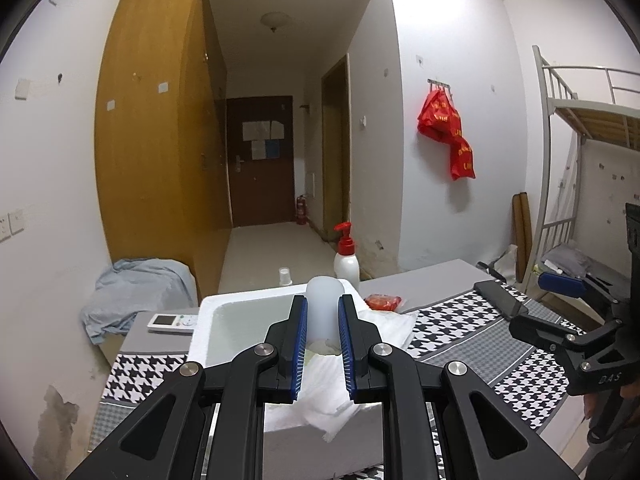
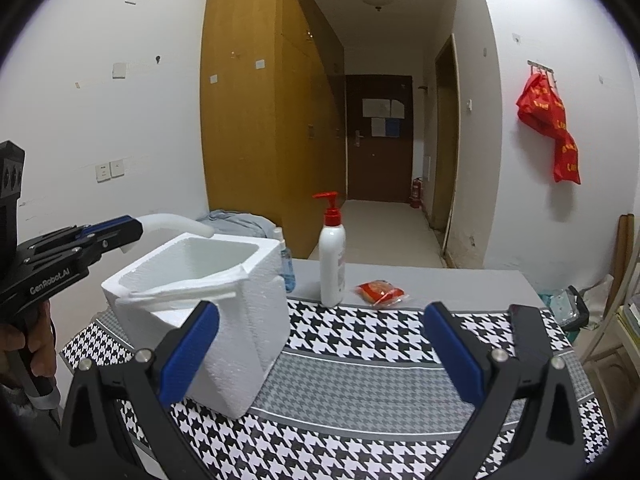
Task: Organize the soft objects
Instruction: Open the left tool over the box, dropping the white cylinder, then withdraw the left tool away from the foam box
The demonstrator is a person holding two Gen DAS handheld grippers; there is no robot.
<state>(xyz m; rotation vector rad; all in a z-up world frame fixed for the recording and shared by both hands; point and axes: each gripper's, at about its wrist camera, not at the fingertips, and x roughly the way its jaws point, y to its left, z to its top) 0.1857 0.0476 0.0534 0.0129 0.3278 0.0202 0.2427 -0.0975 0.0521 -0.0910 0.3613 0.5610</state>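
Note:
My left gripper (image 1: 323, 300) is shut on a pale translucent soft tube (image 1: 325, 308), which it holds just above the open white foam box (image 1: 208, 312). In the right wrist view the same tube (image 2: 176, 225) curves out of that gripper (image 2: 136, 230) over the foam box's (image 2: 256, 304) rim. White cloth or paper (image 1: 332, 380) lies inside the box and drapes over its near edge. My right gripper (image 2: 320, 320) is open and empty, low over the houndstooth cloth (image 2: 360, 360), right of the box.
A white pump bottle with a red top (image 2: 333, 256) and a red snack packet (image 2: 380, 291) stand behind the cloth on the grey table (image 2: 440, 280). A small blue bottle (image 2: 286, 268) is behind the box. A remote (image 1: 173, 322) lies left of the box.

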